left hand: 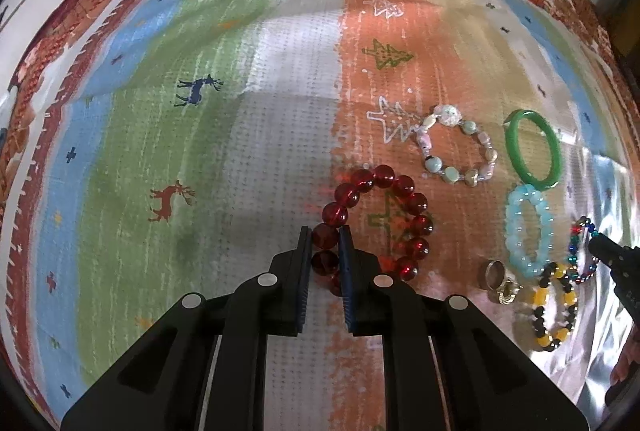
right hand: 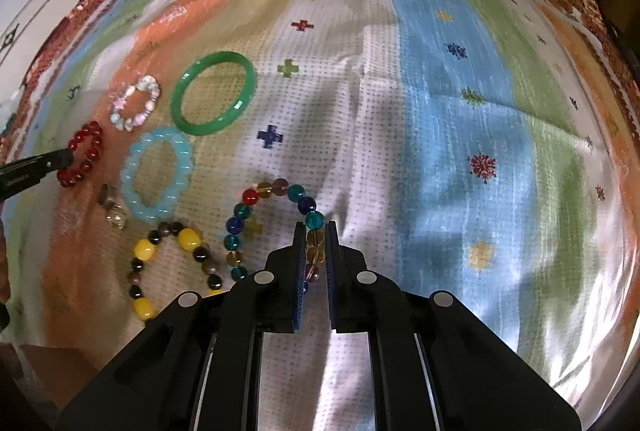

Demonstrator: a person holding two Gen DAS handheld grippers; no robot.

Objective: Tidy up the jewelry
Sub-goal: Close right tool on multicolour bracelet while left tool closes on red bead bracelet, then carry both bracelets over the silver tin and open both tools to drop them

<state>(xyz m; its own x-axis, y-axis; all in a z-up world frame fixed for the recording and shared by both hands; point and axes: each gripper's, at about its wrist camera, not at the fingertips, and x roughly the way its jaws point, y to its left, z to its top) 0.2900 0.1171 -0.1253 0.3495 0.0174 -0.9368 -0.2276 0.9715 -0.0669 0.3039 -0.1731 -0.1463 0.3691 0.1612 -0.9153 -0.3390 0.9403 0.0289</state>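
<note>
Between the pads of the left gripper [left hand: 325, 247], clamped tight: 1 bead of the red bracelet [left hand: 376, 221], lying on the striped cloth [left hand: 200, 135]. Between the pads of the right gripper [right hand: 316, 243], likewise clenched: the amber beads of the multicoloured bracelet [right hand: 276, 227]. Both pointed steeply down at the cloth. Nearby, untouched: green bangle [right hand: 214, 93], pale blue bracelet [right hand: 158, 175], yellow-and-black bracelet [right hand: 176, 267], partly hidden behind the right gripper.
</note>
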